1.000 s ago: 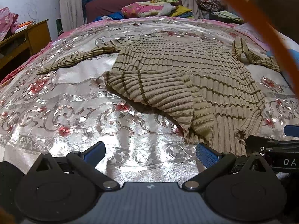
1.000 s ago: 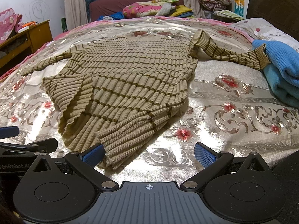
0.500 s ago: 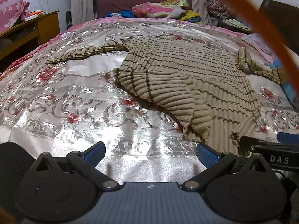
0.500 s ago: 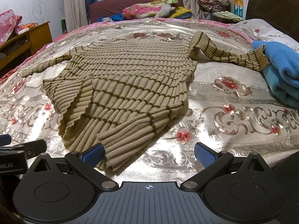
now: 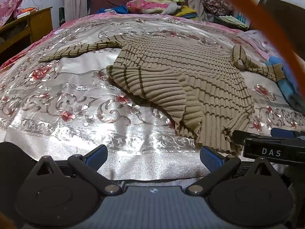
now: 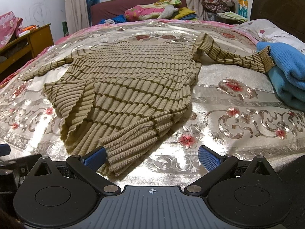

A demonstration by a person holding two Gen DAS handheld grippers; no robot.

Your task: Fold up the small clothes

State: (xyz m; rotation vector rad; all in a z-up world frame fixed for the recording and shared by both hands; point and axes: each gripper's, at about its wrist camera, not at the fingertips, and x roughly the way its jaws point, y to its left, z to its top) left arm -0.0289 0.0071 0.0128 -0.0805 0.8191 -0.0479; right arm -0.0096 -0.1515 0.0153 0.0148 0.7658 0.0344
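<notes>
A tan ribbed sweater with dark stripes [image 5: 190, 72] [image 6: 133, 84] lies spread on the bed, sleeves out to both sides. Its lower left corner [image 5: 152, 84] is folded up over the body. My left gripper [image 5: 154, 155] is open and empty, at the bed's near edge, left of the hem. My right gripper [image 6: 151, 155] is open and empty; its left blue pad [image 6: 94, 155] sits right beside the hem's near corner [image 6: 118, 152]. The right gripper's body [image 5: 270, 148] shows at the right of the left wrist view.
The bed has a shiny floral cover [image 6: 238, 118]. A blue garment [image 6: 287, 76] lies at the right, under the right sleeve's cuff. A wooden nightstand [image 5: 28, 28] stands on the left. Bedding is piled on a sofa [image 6: 152, 9] at the back. A dark headboard [image 6: 278, 5] rises at the right.
The left gripper has drawn back and tilted, so the sweater sits farther away and more to the right. The right gripper has hardly moved. Both stay open.
</notes>
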